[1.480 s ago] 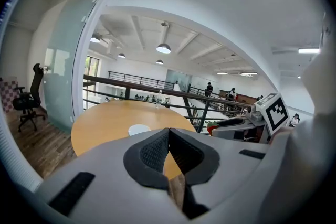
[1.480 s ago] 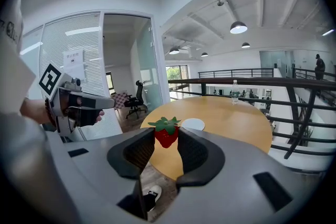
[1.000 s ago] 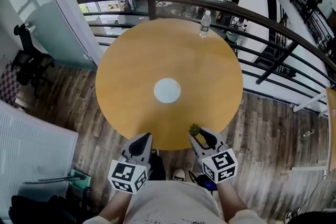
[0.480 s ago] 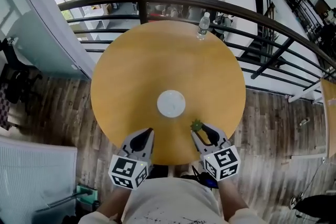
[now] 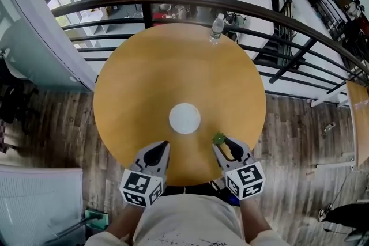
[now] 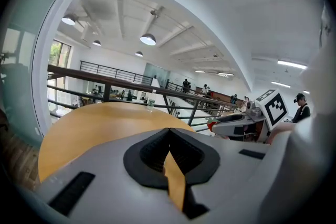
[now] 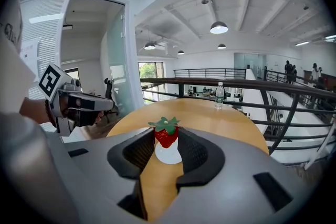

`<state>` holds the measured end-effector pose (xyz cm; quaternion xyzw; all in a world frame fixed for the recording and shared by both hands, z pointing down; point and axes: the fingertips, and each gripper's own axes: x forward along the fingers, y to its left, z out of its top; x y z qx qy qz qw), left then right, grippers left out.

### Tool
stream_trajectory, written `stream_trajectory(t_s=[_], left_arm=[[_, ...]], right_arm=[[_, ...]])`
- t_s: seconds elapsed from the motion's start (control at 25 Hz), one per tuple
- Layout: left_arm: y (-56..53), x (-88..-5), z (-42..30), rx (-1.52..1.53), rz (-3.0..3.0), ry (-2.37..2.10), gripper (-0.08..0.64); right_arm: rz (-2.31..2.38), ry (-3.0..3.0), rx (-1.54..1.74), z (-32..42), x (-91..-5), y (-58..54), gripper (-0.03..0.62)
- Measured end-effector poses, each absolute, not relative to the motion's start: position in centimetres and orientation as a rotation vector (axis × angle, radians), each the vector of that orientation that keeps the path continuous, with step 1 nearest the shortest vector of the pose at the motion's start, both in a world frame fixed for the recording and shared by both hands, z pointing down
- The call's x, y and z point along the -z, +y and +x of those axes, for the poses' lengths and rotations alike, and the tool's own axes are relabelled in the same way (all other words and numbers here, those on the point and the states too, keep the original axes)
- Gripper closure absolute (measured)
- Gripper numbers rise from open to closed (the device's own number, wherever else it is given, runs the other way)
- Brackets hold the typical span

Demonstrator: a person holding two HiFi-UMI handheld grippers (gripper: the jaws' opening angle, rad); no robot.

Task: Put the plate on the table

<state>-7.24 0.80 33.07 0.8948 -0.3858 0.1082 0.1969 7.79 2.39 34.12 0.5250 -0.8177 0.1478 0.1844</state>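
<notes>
A small white plate [image 5: 184,118] lies flat near the middle of the round wooden table [image 5: 138,78]; it also shows beyond the jaws in the right gripper view [image 7: 168,155]. My right gripper [image 5: 222,143] hovers over the table's near edge, just right of the plate, shut on a red strawberry [image 7: 166,135] with green leaves [image 5: 218,138]. My left gripper [image 5: 161,147] is level with it, left of the plate. Its jaws meet at the tip with nothing between them [image 6: 169,131].
A clear water bottle [image 5: 215,27] stands at the table's far edge, by a dark metal railing [image 5: 300,31] with a lower floor beyond it. Wooden floor surrounds the table. The person's torso [image 5: 190,227] is close to the near edge.
The table has drawn nearer, and both grippers now reach slightly further over its near edge. The strawberry stays in the right gripper, and the plate has not moved on the table.
</notes>
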Motion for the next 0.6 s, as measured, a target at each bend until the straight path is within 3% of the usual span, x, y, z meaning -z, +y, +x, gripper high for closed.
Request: stream_trajectory(t_s=[0.6], left_arm=[[-1.0, -34.6, -6.3, -0.296, 2.414, -1.182, 0.536]], right_arm=[[1.361, -2.336, -0.431, 8.7, -35.6, -1.0, 0.44]])
